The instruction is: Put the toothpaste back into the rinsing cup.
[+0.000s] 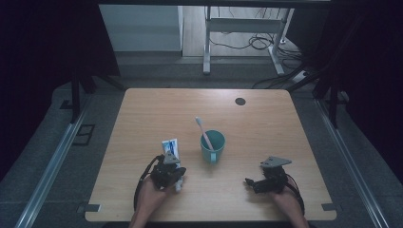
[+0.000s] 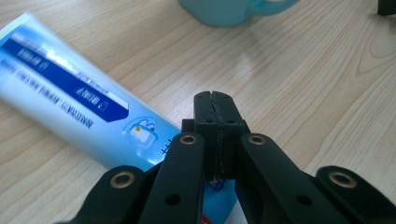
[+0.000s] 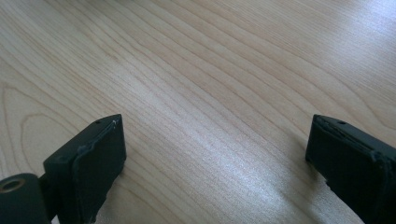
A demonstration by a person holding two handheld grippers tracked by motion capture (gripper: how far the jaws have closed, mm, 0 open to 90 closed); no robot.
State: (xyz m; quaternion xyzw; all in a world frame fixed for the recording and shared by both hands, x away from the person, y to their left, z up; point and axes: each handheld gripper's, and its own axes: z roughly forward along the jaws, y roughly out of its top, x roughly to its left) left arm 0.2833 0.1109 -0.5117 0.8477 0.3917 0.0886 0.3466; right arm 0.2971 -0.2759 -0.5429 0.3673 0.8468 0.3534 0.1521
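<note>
Toothpaste tube point(image 2: 70, 88) lies flat on the table point(image 1: 266, 123), left of centre frame beside the cup point(image 1: 212, 145) already holding a toothbrush point(image 1: 203, 130). The left gripper point(image 2: 215, 100), jaws pressed together, holds nothing; the right gripper point(image 3: 215, 154) gapes empty. The tube likely remains to be lifted.

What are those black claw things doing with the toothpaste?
A person sits at a wooden table with a claw-like gripper in each hand. The left gripper has its jaws pressed shut and sits right over a blue and white toothpaste tube lying on the table; I cannot tell whether it pinches the tube. The right gripper rests with its jaws wide open, holding nothing. Between them stands a teal mug with a pink toothbrush leaning in it.
</note>
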